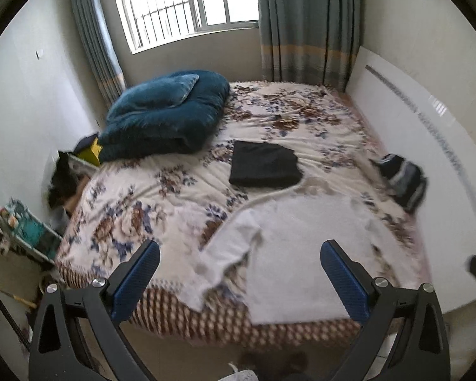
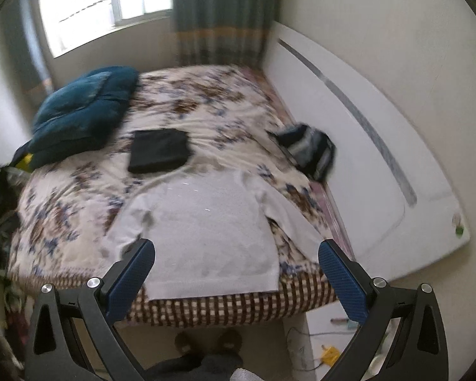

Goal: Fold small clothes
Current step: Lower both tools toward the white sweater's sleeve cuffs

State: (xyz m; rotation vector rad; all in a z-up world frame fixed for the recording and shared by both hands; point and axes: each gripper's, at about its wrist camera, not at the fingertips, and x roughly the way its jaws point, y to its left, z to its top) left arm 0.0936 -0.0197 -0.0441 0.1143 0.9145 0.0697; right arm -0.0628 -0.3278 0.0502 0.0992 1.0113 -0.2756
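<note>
A white long-sleeved top (image 1: 301, 254) lies spread flat at the near edge of the bed, also in the right wrist view (image 2: 206, 235). A folded black garment (image 1: 265, 163) lies behind it, mid-bed, also in the right wrist view (image 2: 158, 150). A crumpled striped dark garment (image 1: 403, 177) sits at the bed's right side, seen too in the right wrist view (image 2: 307, 150). My left gripper (image 1: 239, 250) is open and empty, held above the top's near edge. My right gripper (image 2: 236, 249) is open and empty, held above the top's hem.
The floral bedspread (image 1: 174, 197) covers the bed. A blue quilt (image 1: 168, 111) is piled at the far left. A white headboard (image 2: 349, 133) stands along the right. Clutter lies on the floor at left (image 1: 25, 231). The person's feet (image 2: 206, 343) show below.
</note>
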